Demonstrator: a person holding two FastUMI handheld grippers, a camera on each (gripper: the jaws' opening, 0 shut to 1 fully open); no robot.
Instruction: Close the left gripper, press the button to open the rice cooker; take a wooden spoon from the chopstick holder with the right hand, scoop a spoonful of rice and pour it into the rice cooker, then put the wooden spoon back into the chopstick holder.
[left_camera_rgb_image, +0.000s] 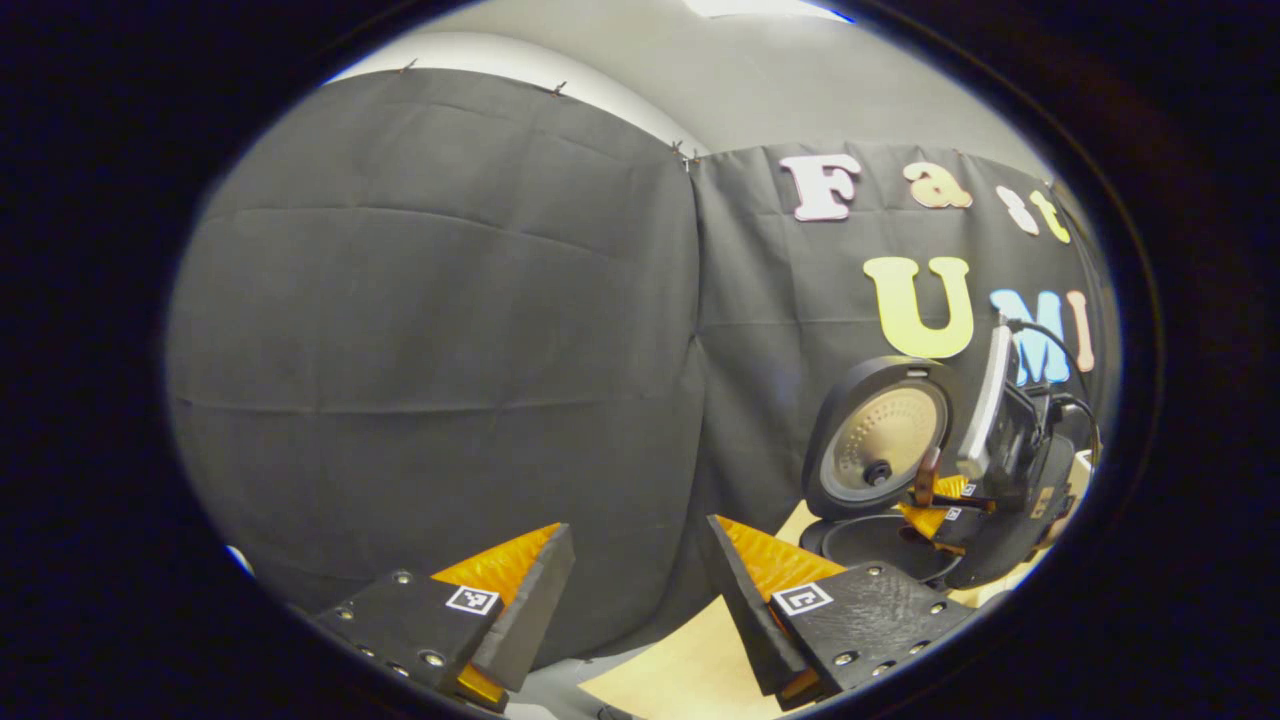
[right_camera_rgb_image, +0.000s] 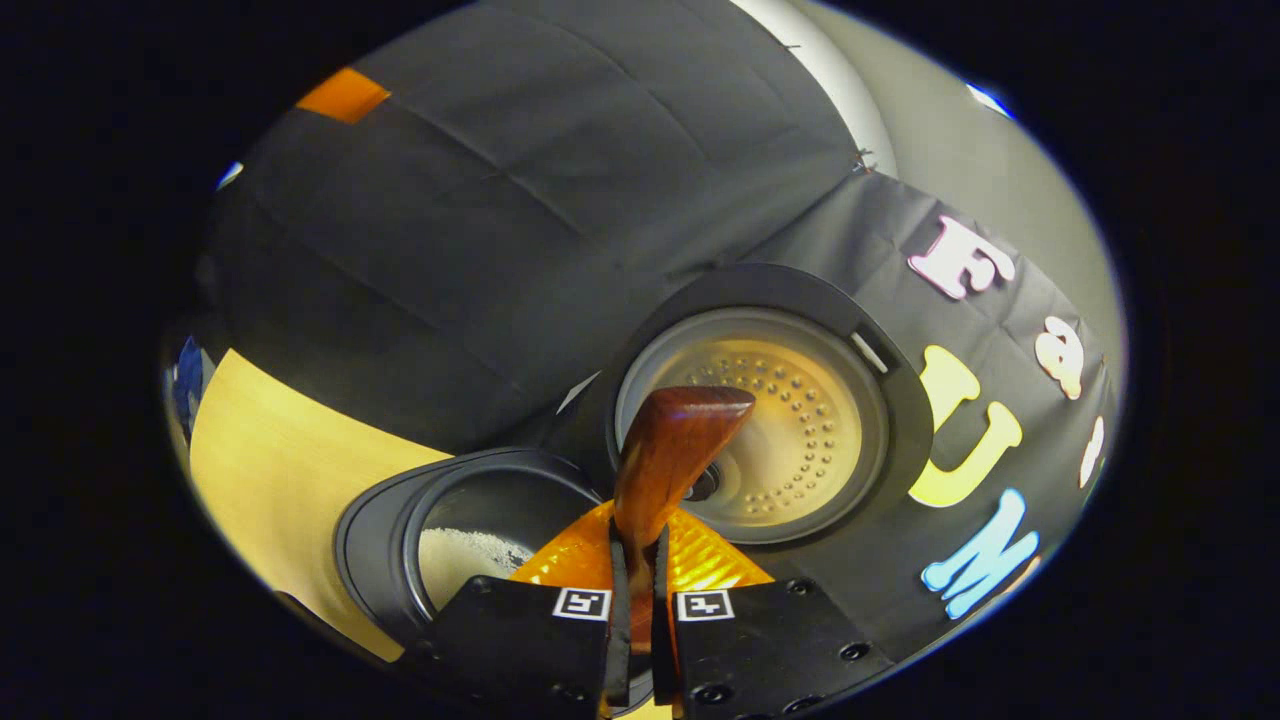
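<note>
The rice cooker (right_camera_rgb_image: 470, 540) stands open on the pale wooden table (right_camera_rgb_image: 270, 470), backed closely by the booth's black cloth wall (left_camera_rgb_image: 430, 330). Its round lid (right_camera_rgb_image: 760, 400) is swung up behind the pot, the perforated inner plate facing forward, and the pot's rim sits just below the lid's lower edge. To the side of the cooker away from the lid, bare tabletop runs out to the table's edge. Inside the pot a low heap of white rice (right_camera_rgb_image: 470, 555) lies against the wall. The right gripper (right_camera_rgb_image: 640, 590) hangs over the cooker's rim, its fingers clenched on the wooden spoon (right_camera_rgb_image: 670, 450), whose handle passes between the two pads and rises in front of the lid's inner plate; the bowl end of the spoon is hidden below the fingers. In the left gripper view, the left gripper (left_camera_rgb_image: 640, 570) is held off to the side of the cooker, fingers released and spread wide with nothing between them, the cloth wall close ahead.
</note>
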